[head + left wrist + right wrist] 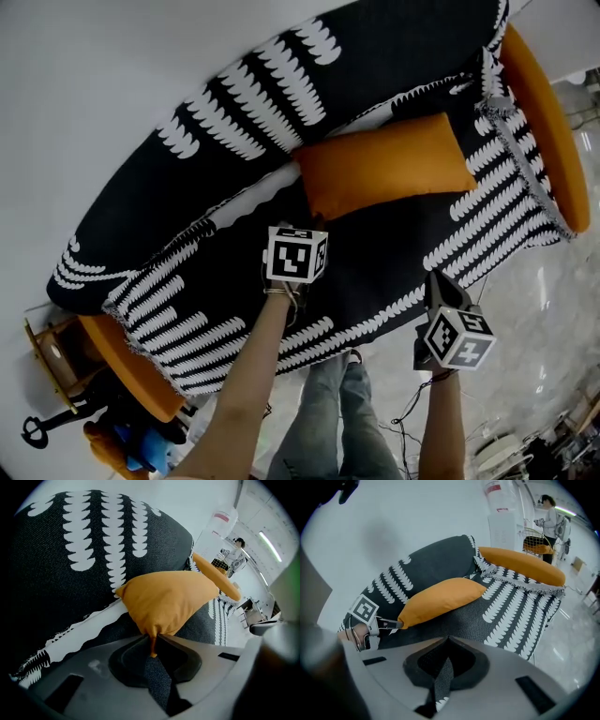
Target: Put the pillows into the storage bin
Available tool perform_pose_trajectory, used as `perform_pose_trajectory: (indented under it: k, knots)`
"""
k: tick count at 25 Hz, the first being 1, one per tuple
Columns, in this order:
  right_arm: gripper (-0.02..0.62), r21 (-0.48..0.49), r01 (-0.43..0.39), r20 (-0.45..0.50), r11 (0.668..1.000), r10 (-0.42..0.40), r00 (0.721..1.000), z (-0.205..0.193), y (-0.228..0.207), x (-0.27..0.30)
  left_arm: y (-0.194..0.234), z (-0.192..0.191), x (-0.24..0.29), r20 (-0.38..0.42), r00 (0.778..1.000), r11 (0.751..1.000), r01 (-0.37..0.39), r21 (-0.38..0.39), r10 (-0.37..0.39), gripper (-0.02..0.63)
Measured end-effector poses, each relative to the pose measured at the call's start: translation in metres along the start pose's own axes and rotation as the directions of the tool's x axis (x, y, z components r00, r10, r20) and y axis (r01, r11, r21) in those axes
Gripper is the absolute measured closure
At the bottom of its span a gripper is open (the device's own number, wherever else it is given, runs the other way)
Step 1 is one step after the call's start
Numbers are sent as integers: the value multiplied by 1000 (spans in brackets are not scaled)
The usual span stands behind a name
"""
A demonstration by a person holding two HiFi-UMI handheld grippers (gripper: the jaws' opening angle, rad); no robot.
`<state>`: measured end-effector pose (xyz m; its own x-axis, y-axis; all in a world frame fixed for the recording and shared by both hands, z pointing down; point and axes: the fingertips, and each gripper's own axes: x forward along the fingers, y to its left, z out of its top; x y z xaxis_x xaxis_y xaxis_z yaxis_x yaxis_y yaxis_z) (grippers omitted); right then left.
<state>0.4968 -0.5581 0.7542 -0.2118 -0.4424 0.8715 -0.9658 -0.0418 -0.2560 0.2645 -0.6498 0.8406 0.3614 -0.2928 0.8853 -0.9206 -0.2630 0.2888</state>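
Observation:
An orange pillow (384, 173) lies on the seat of a sofa draped in a black throw with white scallop stripes (234, 103). My left gripper (152, 641) is shut on the pillow's (166, 599) near corner, and a tip of orange cloth pokes down between the pads. In the head view this gripper (305, 225) sits at the pillow's lower left corner. The right gripper view shows the same pinch (396, 623) on the pillow (440, 599). My right gripper (446, 641) hangs over the seat's front part with its jaws together and nothing in them, away from the pillow (433, 278).
The sofa's orange armrest (548, 122) bounds the right end. A wooden stand (56, 356) and a blue toy (141, 448) sit at the lower left. Cables lie on the glossy floor (544, 337). A wire basket (534, 538) and a person (551, 513) are far behind.

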Motion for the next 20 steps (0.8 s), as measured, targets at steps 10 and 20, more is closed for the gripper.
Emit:
perform_pose_trajectory:
  k: [10, 20]
  knots:
    - [594, 10, 30, 57, 999, -31, 998, 13, -11, -32, -22, 19, -24, 68, 998, 999, 7, 32, -9, 577]
    - [594, 18, 84, 106, 996, -85, 991, 36, -31, -84, -66, 37, -60, 122, 992, 999, 25, 33, -29, 578]
